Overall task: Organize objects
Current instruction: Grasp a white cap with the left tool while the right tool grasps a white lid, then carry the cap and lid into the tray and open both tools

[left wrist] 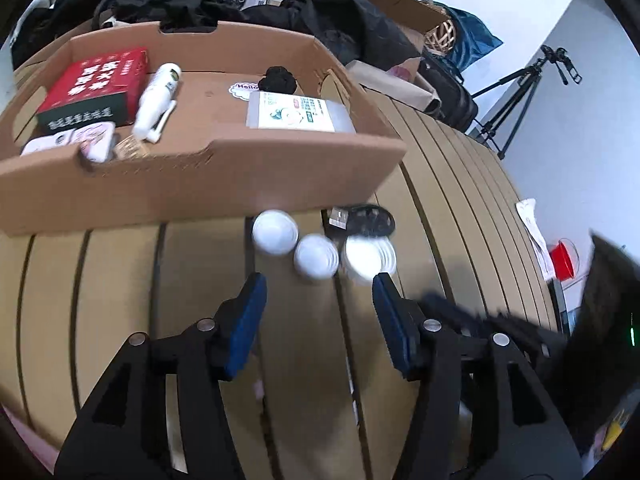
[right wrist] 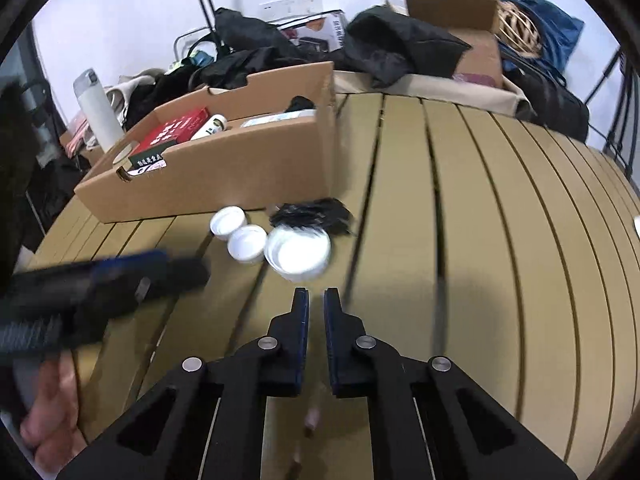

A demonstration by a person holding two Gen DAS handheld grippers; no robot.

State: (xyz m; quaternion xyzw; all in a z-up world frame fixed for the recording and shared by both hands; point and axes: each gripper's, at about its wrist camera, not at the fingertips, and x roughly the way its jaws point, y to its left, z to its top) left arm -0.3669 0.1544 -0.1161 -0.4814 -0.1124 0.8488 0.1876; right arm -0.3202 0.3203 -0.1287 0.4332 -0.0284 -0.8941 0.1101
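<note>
A: What is the biggest thing here?

B: The table (right wrist: 500,240). It is tan with dark lines running along it. On it sits a big cardboard box (left wrist: 224,172), open on top.

A: What is in the box?

B: A red box (left wrist: 96,84), a white bottle (left wrist: 158,98) lying down, a flat packet (left wrist: 298,114) and a small black lump (left wrist: 278,79).

A: And outside the box?

B: Three white jars, on the table just in front of the box. The big white jar (right wrist: 298,254) is on the right. The middle jar (right wrist: 247,243) is beside it, and the last jar (right wrist: 227,220) is nearest the box. A black bundle (right wrist: 312,216) lies just behind the big jar.

A: Where are the tools?

B: The left tool (left wrist: 320,300) is spread wide, holding nothing, near the jars. The right tool (right wrist: 316,300) is almost pressed together with only a thin gap, and it holds nothing too. It points at the big jar.
</note>
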